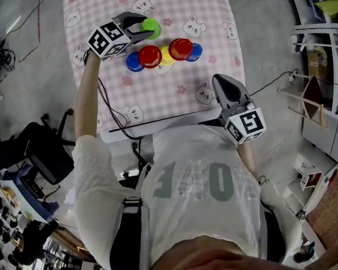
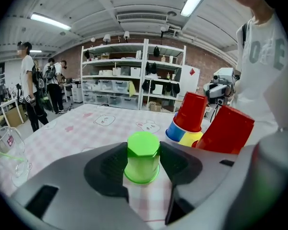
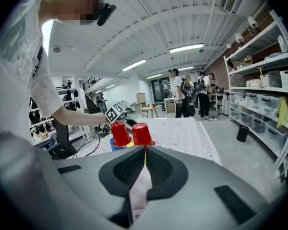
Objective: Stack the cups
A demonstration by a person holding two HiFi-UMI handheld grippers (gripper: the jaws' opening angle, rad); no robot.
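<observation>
A green cup (image 1: 152, 27) (image 2: 142, 157) stands upside down on the pink bear-print tablecloth (image 1: 174, 94). My left gripper (image 1: 143, 28) (image 2: 143, 153) is around it, a pad touching each side. Just beside it is a cluster of upturned cups: a blue cup (image 1: 134, 62), a red cup (image 1: 150, 55), a yellow cup (image 1: 167, 56), a second red cup (image 1: 180, 48) (image 2: 191, 111) and another blue one (image 1: 195, 52). In the left gripper view a red cup (image 2: 228, 128) leans at the right. My right gripper (image 1: 220, 81) (image 3: 144, 158) hovers over the table's near right edge, shut and empty.
A clear plastic cup (image 2: 5, 150) sits at the table's left in the left gripper view. A black cable (image 1: 115, 114) runs along the table's near edge. An office chair (image 1: 39, 151) stands at the left. Shelves (image 2: 134, 75) and people fill the background.
</observation>
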